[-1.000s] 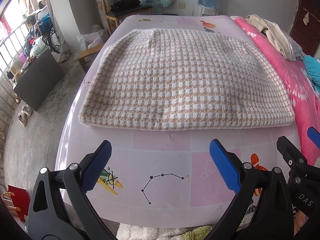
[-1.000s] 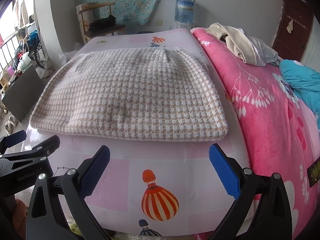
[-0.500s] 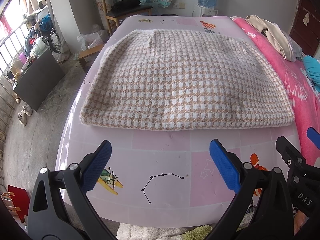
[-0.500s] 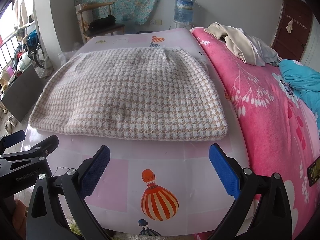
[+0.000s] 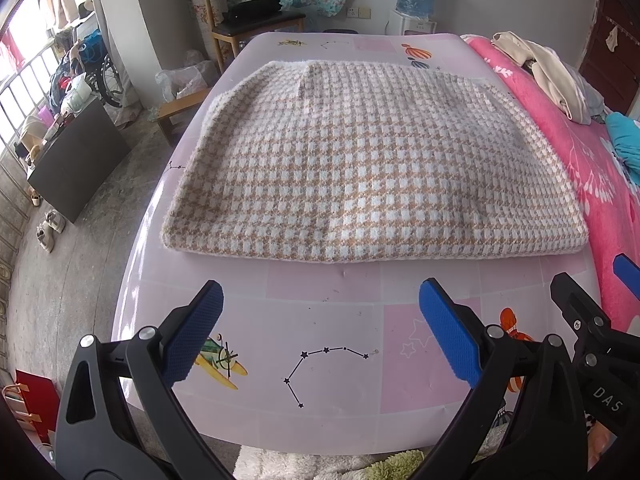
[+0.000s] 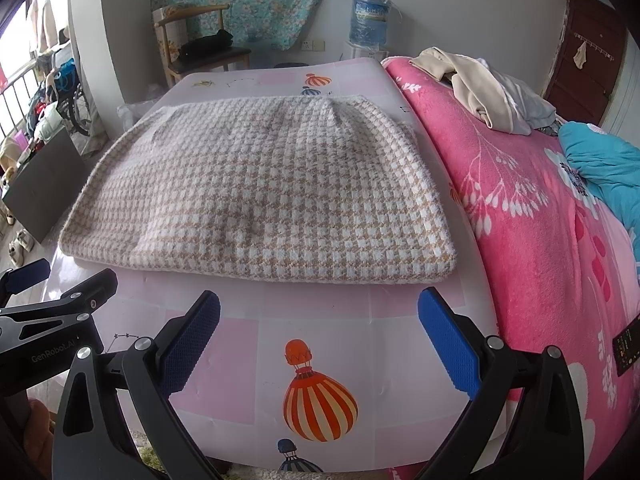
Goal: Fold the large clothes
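step: checked garment [image 5: 372, 164] looks folded once already, lying flat at 12 o'clock
grippers: left gripper [image 5: 320, 332] and right gripper [image 6: 318, 334] both spread wide, holding nothing
next: probably pinch the near corners, fold away

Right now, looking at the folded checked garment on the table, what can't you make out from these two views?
- Checked garment: its underside and inner folded layers, both views, hidden by its top layer.
- Beige clothes pile: what the pieces are, both views; bunched and overlapping.
- Water jug label: too small to read.
- Left gripper and right gripper, both open: the hands holding them, cut off by the bottom edge.
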Demonstrator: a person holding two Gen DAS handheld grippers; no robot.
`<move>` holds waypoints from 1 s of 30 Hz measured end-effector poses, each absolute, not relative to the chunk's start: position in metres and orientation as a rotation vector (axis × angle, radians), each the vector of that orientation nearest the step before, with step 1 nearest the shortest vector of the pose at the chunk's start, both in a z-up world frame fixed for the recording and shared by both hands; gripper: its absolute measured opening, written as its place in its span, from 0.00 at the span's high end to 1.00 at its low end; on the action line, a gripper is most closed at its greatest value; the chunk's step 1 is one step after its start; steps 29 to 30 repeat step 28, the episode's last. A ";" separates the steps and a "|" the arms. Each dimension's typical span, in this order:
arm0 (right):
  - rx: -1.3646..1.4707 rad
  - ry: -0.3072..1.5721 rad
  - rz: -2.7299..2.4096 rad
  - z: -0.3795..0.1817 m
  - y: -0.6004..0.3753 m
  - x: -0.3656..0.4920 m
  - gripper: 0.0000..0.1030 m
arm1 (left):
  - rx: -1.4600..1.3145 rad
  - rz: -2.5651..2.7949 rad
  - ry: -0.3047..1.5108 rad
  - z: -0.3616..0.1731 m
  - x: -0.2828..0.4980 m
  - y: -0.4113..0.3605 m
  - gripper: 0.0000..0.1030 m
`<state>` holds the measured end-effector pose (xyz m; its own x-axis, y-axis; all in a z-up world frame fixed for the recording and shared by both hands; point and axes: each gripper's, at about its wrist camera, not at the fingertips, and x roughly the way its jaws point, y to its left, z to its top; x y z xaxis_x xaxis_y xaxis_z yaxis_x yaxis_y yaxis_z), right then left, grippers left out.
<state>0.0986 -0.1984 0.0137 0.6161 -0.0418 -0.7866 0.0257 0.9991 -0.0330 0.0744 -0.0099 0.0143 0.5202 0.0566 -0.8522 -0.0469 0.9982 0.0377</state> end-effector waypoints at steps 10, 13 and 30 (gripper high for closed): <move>-0.023 0.908 -0.038 0.014 -0.196 0.099 0.06 | 0.010 0.062 1.023 0.014 0.075 -0.009 0.08; -0.023 0.909 -0.039 0.014 -0.196 0.099 0.06 | 0.011 0.062 1.022 0.014 0.075 -0.009 0.08; -0.024 0.912 -0.039 0.013 -0.196 0.100 0.06 | 0.007 0.062 1.030 0.014 0.076 -0.008 0.08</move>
